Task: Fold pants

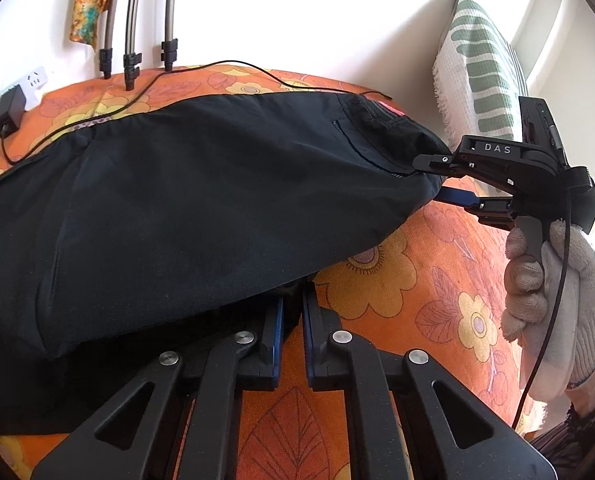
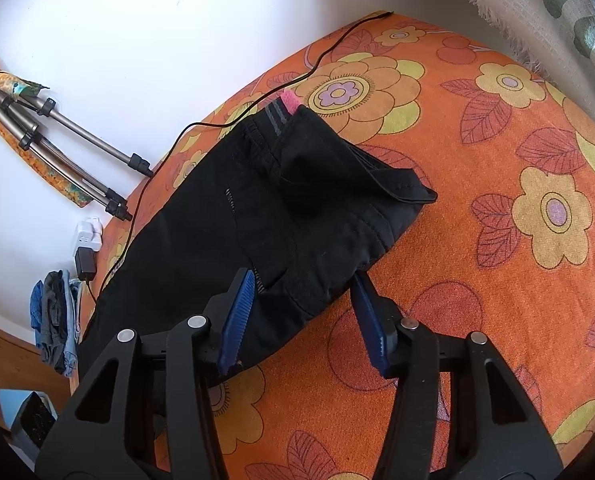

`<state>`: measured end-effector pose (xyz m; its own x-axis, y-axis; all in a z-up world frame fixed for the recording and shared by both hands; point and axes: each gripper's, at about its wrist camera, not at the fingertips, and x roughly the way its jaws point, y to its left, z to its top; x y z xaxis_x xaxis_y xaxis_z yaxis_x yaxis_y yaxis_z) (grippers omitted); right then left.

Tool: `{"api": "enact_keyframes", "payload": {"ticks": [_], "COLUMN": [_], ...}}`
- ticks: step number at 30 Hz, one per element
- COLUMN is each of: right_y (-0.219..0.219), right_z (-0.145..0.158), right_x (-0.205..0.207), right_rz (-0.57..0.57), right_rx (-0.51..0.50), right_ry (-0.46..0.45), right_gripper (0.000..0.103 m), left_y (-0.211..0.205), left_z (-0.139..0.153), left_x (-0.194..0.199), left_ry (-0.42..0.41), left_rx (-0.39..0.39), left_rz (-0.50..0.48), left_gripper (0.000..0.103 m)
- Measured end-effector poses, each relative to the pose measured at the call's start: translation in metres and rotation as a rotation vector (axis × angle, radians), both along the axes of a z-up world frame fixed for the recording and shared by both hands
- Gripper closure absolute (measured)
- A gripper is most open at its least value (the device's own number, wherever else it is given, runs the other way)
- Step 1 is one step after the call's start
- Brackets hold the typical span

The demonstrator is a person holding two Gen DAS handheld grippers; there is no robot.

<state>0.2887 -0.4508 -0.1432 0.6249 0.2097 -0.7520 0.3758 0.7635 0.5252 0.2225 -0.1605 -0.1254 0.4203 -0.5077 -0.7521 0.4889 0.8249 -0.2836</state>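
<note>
Both grippers at black pants (image 1: 201,200): left gripper (image 1: 292,312) clamped on edge, right gripper (image 2: 303,300) apart, astride waist corner. Risk: fabric slipping, fold skewing.

My left gripper (image 1: 292,312) enters from six o'clock, pitched downward, its blue pads drawn nearly together and pinching a dark fold of the pants (image 1: 185,200). My right gripper (image 1: 437,179), seen at three o'clock in the left wrist view, is carried by a hand (image 1: 553,280) in a white knit glove wrapped around the grip. Its jaws stand about half apart, straddling the waist end of the cloth.
</note>
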Motion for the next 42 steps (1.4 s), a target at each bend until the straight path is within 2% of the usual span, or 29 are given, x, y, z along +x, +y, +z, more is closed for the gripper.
{"api": "enact_keyframes", "payload": {"ticks": [2,4,6,11,16,20,23,26,32,35,38,40,42], "right_y": [-0.002,-0.005,-0.007,-0.008,0.002,0.011,0.016,0.018,0.038,0.055,0.073,0.088,0.105], "right_z": [0.002,0.003,0.005,0.008,0.014,0.016,0.021,0.029,0.049,0.057,0.061,0.061,0.060], "right_x": [0.000,0.000,-0.001,0.001,0.007,0.014,0.015,0.009,-0.004,-0.011,-0.020,-0.029,-0.038], "right_rz": [-0.008,-0.017,-0.029,-0.037,-0.032,-0.015,0.000,0.003,0.062,0.113,0.181,0.238,0.305], "right_rx": [-0.008,-0.005,-0.006,-0.029,-0.129,-0.229,-0.279,-0.314,-0.355,-0.378,-0.358,-0.347,-0.340], "right_ry": [-0.003,-0.008,-0.012,-0.011,-0.003,0.027,0.036,0.023,-0.022,-0.042,-0.060,-0.069,-0.076], "right_gripper": [0.063,0.067,0.069,0.075,0.080,0.080,0.079,0.068,0.066,0.066,0.066,0.066,0.066], "left_y": [-0.001,-0.004,-0.007,-0.007,-0.011,-0.019,-0.006,0.023,0.094,0.126,0.162,0.185,0.206], "left_z": [0.009,0.016,0.019,0.011,0.012,0.014,0.028,0.044,0.066,0.070,0.072,0.075,0.076], "left_x": [-0.007,-0.016,-0.026,-0.042,-0.051,-0.064,-0.072,-0.068,-0.054,-0.043,-0.033,-0.028,-0.023], "left_ry": [-0.027,-0.048,-0.061,-0.024,-0.034,-0.043,-0.090,-0.106,-0.139,-0.136,-0.139,-0.141,-0.152], "left_rx": [-0.004,-0.013,-0.012,-0.009,-0.014,0.012,0.017,0.008,0.019,0.033,0.059,0.066,0.081], "left_rz": [-0.020,-0.053,-0.092,-0.157,-0.211,-0.261,-0.268,-0.226,-0.081,0.008,0.099,0.149,0.201], "left_gripper": [0.096,0.097,0.097,0.098,0.100,0.100,0.100,0.099,0.094,0.087,0.075,0.058,0.055]}}
